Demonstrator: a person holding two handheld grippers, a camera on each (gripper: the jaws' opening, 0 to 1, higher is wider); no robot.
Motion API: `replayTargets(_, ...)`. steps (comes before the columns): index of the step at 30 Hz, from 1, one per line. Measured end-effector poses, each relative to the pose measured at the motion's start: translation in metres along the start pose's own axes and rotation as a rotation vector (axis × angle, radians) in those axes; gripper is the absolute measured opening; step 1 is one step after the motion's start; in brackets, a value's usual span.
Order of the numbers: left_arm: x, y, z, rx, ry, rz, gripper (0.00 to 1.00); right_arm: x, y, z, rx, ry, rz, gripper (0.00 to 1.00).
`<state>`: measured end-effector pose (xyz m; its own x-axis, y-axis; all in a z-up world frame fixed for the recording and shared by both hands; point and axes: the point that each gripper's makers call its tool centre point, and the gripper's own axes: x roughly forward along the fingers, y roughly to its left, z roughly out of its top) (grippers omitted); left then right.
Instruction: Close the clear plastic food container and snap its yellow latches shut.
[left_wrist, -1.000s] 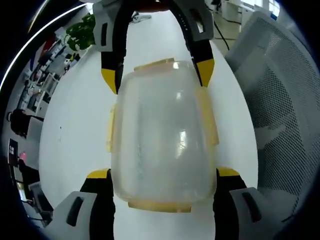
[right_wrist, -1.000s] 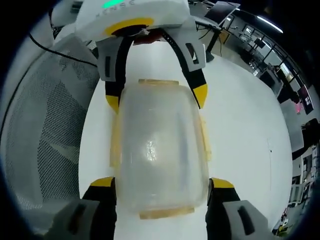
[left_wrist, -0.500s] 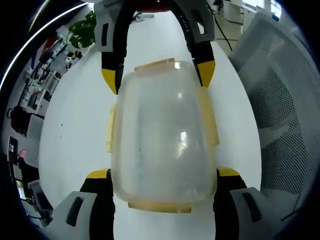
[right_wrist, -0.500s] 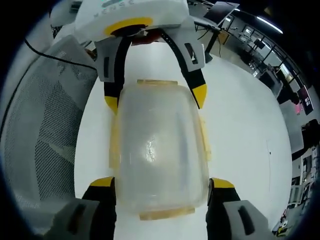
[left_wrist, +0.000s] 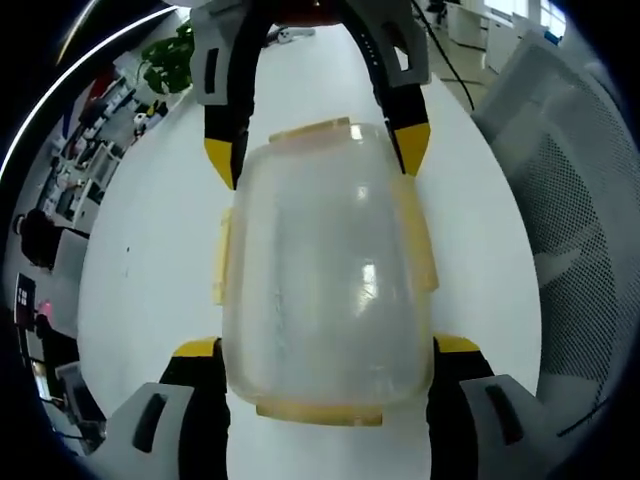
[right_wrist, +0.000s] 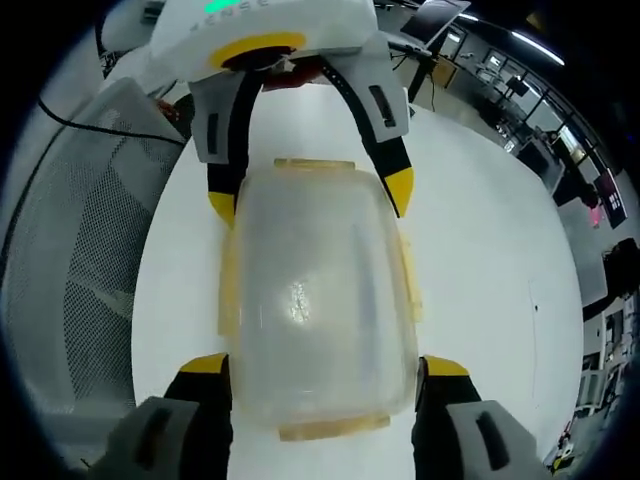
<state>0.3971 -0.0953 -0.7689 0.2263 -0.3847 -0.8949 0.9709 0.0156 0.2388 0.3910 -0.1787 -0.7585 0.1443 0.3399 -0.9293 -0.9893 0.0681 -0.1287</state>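
Note:
The clear plastic food container (left_wrist: 325, 290) has its lid on and sits between both grippers over the white table (left_wrist: 140, 260). Yellow latches show at its near end (left_wrist: 318, 412), far end (left_wrist: 310, 128) and long sides (left_wrist: 222, 260); I cannot tell whether they are snapped. My left gripper (left_wrist: 327, 347) is shut on the container's near end, a jaw against each side. My right gripper (left_wrist: 315, 152) clamps the far end. In the right gripper view the container (right_wrist: 318, 300) sits the same way, with the right gripper (right_wrist: 322, 365) near and the left gripper (right_wrist: 310, 197) far.
A grey mesh office chair (left_wrist: 585, 200) stands beside the table, also seen in the right gripper view as the chair (right_wrist: 60, 250). A green plant (left_wrist: 170, 65) and office desks lie beyond the table's far end. A black cable (right_wrist: 110, 110) runs near the chair.
The container stays fixed between both grippers while the background slides: the mesh chair drifts outward in both views, so grippers and container have moved together along the table.

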Motion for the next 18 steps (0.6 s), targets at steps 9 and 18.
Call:
replayTargets(9,0.003,0.012,-0.001,-0.006,-0.004,0.001,0.79,0.003,-0.012,0.001,-0.005,0.003,0.002,0.73)
replayTargets(18,0.003,0.019,-0.004,-0.004,-0.003,-0.001,0.80,0.004,-0.019,0.003,-0.002,-0.005,-0.001,0.73)
